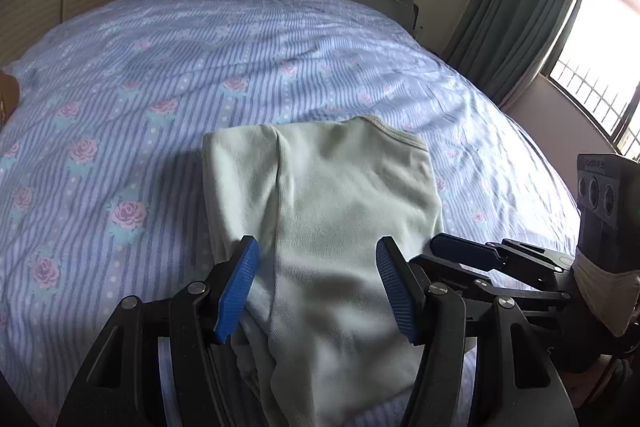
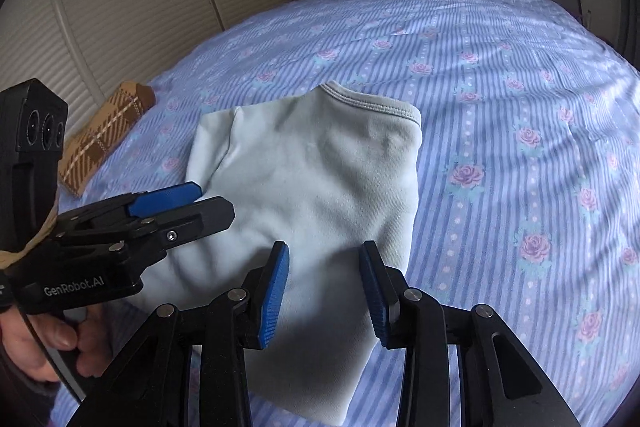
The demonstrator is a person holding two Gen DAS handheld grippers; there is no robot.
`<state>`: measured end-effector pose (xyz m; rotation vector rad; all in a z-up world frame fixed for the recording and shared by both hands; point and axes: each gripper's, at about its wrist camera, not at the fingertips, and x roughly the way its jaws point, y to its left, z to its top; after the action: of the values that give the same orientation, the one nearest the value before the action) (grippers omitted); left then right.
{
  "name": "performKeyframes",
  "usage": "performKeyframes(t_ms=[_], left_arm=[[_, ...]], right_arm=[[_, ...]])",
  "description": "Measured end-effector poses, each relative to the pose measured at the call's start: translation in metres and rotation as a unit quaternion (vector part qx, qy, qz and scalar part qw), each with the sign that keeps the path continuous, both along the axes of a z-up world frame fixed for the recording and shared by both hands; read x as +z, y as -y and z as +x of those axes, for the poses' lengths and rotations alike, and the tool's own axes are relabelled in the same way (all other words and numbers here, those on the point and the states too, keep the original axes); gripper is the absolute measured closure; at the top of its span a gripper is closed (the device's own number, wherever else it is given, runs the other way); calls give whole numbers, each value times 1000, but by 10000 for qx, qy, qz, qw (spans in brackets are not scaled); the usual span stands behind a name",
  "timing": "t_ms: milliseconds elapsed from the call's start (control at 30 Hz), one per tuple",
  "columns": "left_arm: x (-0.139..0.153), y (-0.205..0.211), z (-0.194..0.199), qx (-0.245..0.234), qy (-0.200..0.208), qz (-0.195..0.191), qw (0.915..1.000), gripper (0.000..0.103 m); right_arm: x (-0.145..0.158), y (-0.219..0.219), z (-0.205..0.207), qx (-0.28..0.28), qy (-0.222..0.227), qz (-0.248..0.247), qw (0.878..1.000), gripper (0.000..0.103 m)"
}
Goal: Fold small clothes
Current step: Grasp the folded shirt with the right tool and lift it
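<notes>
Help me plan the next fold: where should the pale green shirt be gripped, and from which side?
Probably the near hem of the pale green shirt, approached from the near side. Its collar lies far, and both the left gripper and right gripper hover open above that near end.

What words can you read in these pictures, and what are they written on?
"GenRobot.AI" in white letters on the black side of the left tongs, seen from the right camera.
Raised lettering on top of the black camera box by the right tongs, seen from the left camera: too blurred to read.
No writing shows on the pale green shirt, the flowered bedsheet or the brown checked cloth.
</notes>
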<state>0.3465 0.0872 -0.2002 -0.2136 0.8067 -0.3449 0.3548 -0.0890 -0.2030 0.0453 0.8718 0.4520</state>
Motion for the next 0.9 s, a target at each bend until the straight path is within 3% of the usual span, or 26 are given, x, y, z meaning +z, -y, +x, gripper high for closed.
performKeyframes(t_ms=[33, 100, 133, 233, 333, 500, 733, 900], left_arm=[[6, 1, -5, 27, 52, 18, 10000, 41], [18, 2, -15, 159, 168, 209, 9995, 34], [23, 2, -21, 262, 220, 361, 9988, 30], [29, 0, -35, 578, 100, 695, 9959, 25], [23, -7, -47, 912, -231, 735, 9928, 23], [7, -13, -67, 1477, -569, 503, 9861, 24], [-8, -8, -88, 2104, -886, -246, 9733, 27], [-23, -2, -87, 2301, -1076, -704, 9646, 29]], right_arm=[[3, 2, -1, -26, 1, 71, 10000, 57], [10, 9, -3, -132, 89, 143, 9998, 38], [14, 11, -6, -209, 166, 109, 9996, 34], [25, 23, -16, -286, 342, 81, 9990, 31], [30, 36, -22, -327, 413, 180, 9985, 31], [28, 55, -18, -218, 208, 712, 9970, 31], [11, 67, 15, 124, -444, 1290, 9906, 35], [-4, 71, 39, 205, -798, 1464, 9858, 36]])
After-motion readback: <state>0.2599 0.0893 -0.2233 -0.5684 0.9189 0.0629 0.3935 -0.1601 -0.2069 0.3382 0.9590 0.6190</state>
